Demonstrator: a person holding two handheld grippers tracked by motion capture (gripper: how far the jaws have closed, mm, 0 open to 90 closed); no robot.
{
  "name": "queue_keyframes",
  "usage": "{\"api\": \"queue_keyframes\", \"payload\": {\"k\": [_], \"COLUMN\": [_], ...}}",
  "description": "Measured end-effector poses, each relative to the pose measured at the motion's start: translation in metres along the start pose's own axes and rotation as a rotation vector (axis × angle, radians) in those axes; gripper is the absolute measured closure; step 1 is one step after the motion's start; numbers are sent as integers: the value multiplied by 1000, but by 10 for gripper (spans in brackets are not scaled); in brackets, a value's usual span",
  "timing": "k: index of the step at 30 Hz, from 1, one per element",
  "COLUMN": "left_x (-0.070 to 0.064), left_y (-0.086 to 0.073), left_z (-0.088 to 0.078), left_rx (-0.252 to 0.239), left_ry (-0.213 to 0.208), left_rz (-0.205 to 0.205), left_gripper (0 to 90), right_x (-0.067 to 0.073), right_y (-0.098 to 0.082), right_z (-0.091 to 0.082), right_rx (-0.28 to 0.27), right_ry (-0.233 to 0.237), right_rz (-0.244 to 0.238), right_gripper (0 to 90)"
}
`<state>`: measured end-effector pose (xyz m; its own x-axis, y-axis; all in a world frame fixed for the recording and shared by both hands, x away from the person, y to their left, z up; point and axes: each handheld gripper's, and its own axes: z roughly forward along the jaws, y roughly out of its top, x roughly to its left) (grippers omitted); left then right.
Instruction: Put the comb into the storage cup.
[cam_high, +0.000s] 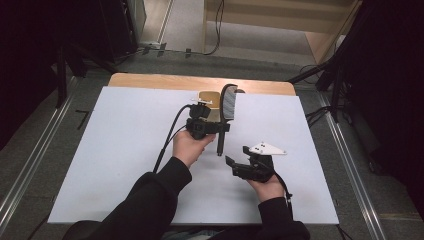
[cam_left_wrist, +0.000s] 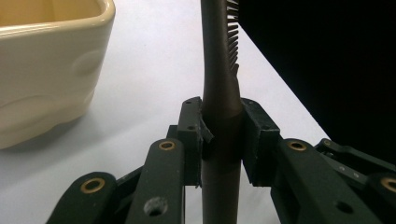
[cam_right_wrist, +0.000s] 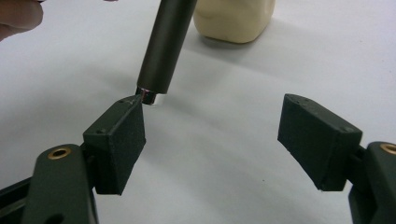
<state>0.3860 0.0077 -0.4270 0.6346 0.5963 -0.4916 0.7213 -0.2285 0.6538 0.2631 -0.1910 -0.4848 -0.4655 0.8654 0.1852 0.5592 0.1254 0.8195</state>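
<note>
A dark hairbrush (cam_high: 228, 102) stands nearly upright over the white table, bristled head up and handle end just above the surface. My left gripper (cam_high: 220, 127) is shut on the handle; in the left gripper view both pads (cam_left_wrist: 191, 135) press the handle (cam_left_wrist: 219, 93) from either side. A cream container (cam_high: 206, 99) sits just behind the brush, large at the upper left in the left gripper view (cam_left_wrist: 46, 70). My right gripper (cam_high: 236, 154) rests lower right of the handle, open and holding nothing. In the right gripper view (cam_right_wrist: 210, 135) the handle's tip (cam_right_wrist: 166, 51) hangs just beyond its left pad.
A white sheet (cam_high: 120, 150) covers the wooden table (cam_high: 200, 81). Grey floor, cables and dark stands surround the table. The cream container (cam_right_wrist: 233, 18) lies beyond the handle in the right gripper view, with a fingertip (cam_right_wrist: 18, 16) at the top left.
</note>
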Motion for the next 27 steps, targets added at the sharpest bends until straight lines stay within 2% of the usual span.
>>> {"api": "queue_keyframes", "payload": {"k": [5,13,17,19,27], "left_x": [0,0,0,1,3], "left_y": [0,0,0,0,1], "left_z": [-2,-5,-9,-11,-18], "left_rx": [2,2,1,1,10], "left_ry": [-8,-20,-41,-50,-69], "left_rz": [9,15,31,36,68], "left_gripper": [728,728,728,728,728], "right_x": [-4,-8,-11,-13,-19], "right_y": [-1,-3,-5,-7,-12], "right_z": [-4,-12,-14,-15,-18], "right_rx": [-2,8,7,10,23], "right_ry": [24,40,44,53,85], "right_rz": [-3,-42,-54,-44,-54], "right_gripper": [215,215,215,215,215]}}
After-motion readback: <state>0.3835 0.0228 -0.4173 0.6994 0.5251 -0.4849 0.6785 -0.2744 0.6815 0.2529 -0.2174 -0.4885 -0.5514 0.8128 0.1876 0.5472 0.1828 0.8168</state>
